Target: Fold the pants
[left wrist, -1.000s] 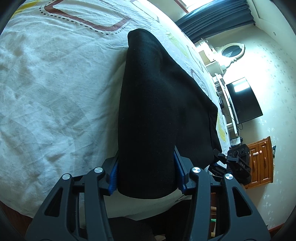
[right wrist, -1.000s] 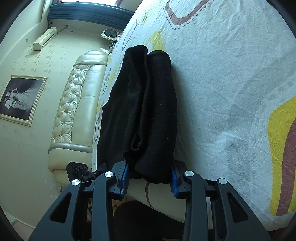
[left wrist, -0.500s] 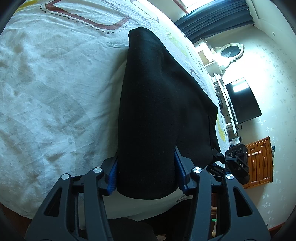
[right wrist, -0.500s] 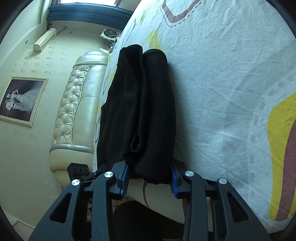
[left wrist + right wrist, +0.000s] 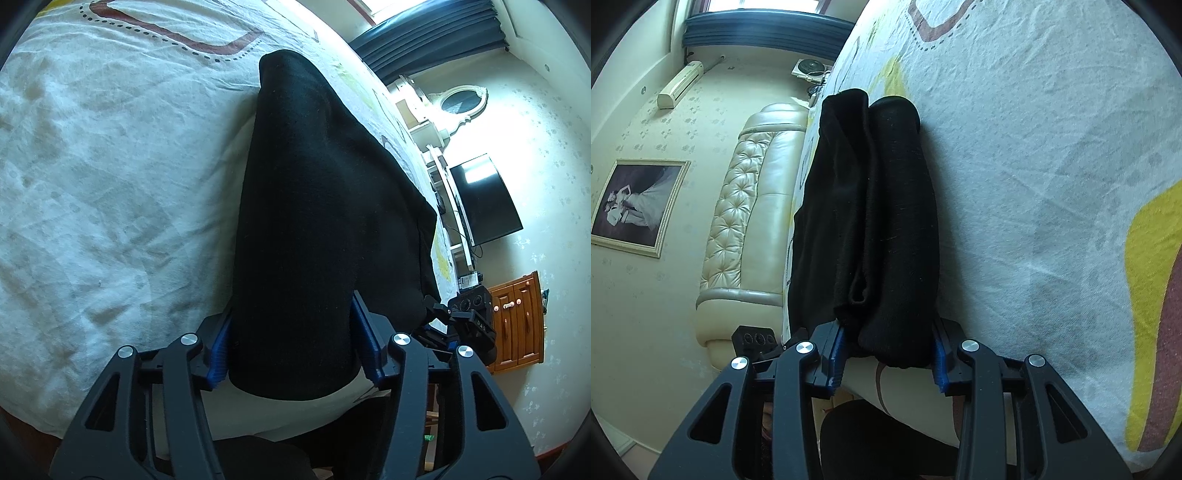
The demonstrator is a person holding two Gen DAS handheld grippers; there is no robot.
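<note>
- Left wrist view: we find the left gripper (image 5: pixel 291 354) with its blue-padded fingers (image 5: pixel 218 352) clamped on the near edge of the black pants (image 5: pixel 314 221). The cloth fills the gap between the pads completely.
- The pants lie on the bed (image 5: pixel 103 177), over its patterned white cover, running away from the near edge of the mattress toward the far side.
- Right wrist view: the right gripper (image 5: pixel 886 350) is likewise closed on the near end of the pants (image 5: pixel 879 221). Several layers bunch between its fingers (image 5: pixel 835 345), and a rolled seam or fold stands up along the length.
- We judge the fabric soft, limp and fairly thick, perhaps a knit or fleece. It drapes and will not hold a crease by itself.
- We judge it light, but it may sag between the two holds if raised.
- Slippage seems unlikely, since the matte surface should sit well against ribbed pads.
- Recommended holds are the two near corners of the stack, all layers taken together.
- The far end rests unheld on the bed cover (image 5: pixel 1052 184) and may drag or unfold.
</note>
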